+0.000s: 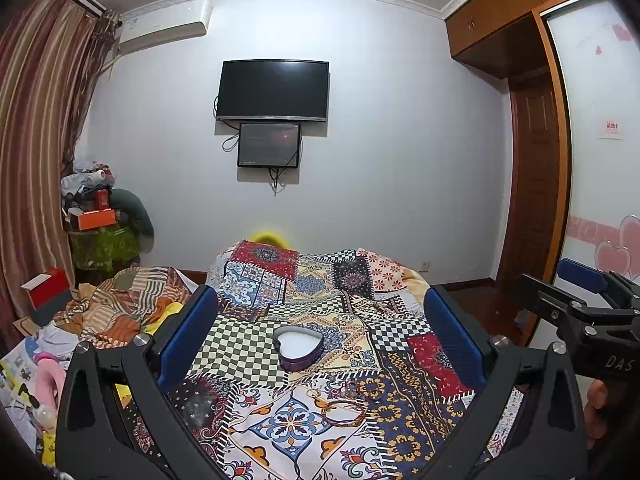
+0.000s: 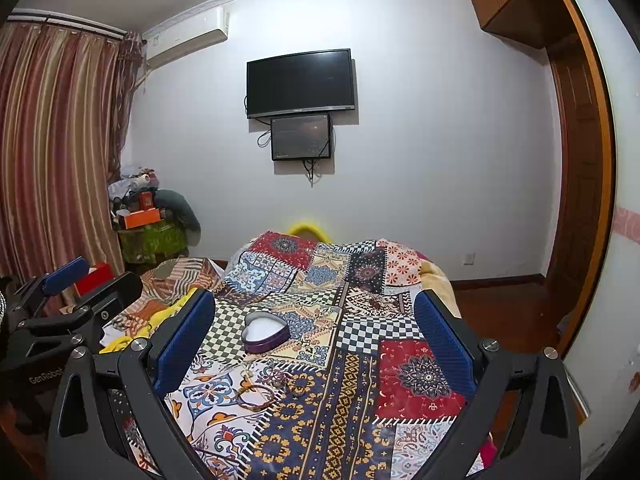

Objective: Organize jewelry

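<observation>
Two hand-held grippers hang above a bed spread with a patchwork quilt [image 1: 320, 312], both with jaws spread wide and nothing between them. The left gripper [image 1: 320, 332] frames the scene in its own camera, blue pads on either side; the right gripper [image 2: 316, 340] does the same in its view. Each also shows at the edge of the other's picture (the right one at the far right of the left-wrist view, the left one at the far left of the right-wrist view).

Nearest the cameras, just in front of the heart-shaped tin [image 1: 298, 347], lies the jewelry: a thin bracelet [image 1: 346, 414] looped on a white floral patch, with a ring-like piece [image 1: 352, 389] just beyond it, both hard to make out against the busy print. The tin, purple-walled with a pale inside, sits open on the quilt, apart from the jewelry.

To the left of the tin, a striped orange cloth [image 1: 120, 308] is crumpled on the bed. Beyond the tin, the quilt rises in a hump, with a yellow object [image 1: 269, 237] peeking behind it. Farther back, on the white wall, a dark television [image 1: 273, 90] hangs above a smaller screen [image 1: 269, 145], with striped curtains [image 1: 36, 152] to the left.
</observation>
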Demonstrator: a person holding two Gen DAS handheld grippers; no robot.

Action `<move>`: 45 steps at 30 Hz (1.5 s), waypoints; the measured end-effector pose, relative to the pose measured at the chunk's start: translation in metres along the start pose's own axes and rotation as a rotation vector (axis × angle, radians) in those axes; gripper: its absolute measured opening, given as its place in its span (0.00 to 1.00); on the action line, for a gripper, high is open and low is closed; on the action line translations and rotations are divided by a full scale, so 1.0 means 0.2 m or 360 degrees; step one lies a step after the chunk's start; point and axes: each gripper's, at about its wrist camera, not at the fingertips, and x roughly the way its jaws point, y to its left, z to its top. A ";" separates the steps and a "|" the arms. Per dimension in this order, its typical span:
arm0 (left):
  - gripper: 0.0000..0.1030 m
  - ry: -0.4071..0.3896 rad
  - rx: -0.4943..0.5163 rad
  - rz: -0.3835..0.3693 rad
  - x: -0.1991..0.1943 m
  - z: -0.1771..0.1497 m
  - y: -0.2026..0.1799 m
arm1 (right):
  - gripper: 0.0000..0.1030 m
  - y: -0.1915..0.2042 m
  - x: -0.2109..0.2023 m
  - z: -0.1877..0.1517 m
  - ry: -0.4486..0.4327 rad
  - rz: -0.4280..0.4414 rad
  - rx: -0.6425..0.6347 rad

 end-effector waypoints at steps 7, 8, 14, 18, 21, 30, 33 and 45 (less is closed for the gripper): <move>1.00 0.0017 -0.0003 0.0001 0.02 0.00 0.00 | 0.96 -0.01 0.02 -0.01 0.0018 0.0005 0.0003; 1.00 0.0021 -0.0002 0.0001 0.02 0.00 0.00 | 0.96 -0.01 0.03 -0.01 0.0022 0.0005 0.0003; 1.00 0.0070 -0.0006 0.0002 0.09 -0.03 0.02 | 0.96 -0.01 0.09 -0.04 0.0070 0.0001 0.0009; 1.00 0.0167 -0.0016 0.0009 0.19 -0.07 0.06 | 0.96 -0.03 0.16 -0.08 0.0135 -0.0008 0.0020; 1.00 0.0266 -0.0044 0.0021 0.28 -0.11 0.10 | 0.96 -0.04 0.24 -0.14 0.0226 -0.0025 0.0014; 0.96 0.0633 -0.0077 0.0086 0.59 -0.37 0.22 | 0.96 -0.09 0.49 -0.34 0.0518 -0.0034 -0.0031; 0.88 0.0738 -0.0060 0.0087 0.67 -0.46 0.23 | 0.96 -0.11 0.57 -0.41 0.0610 -0.0015 -0.0028; 0.56 0.1035 -0.0101 -0.0148 0.90 -0.67 0.16 | 0.83 -0.14 0.80 -0.57 0.0841 0.0100 -0.0040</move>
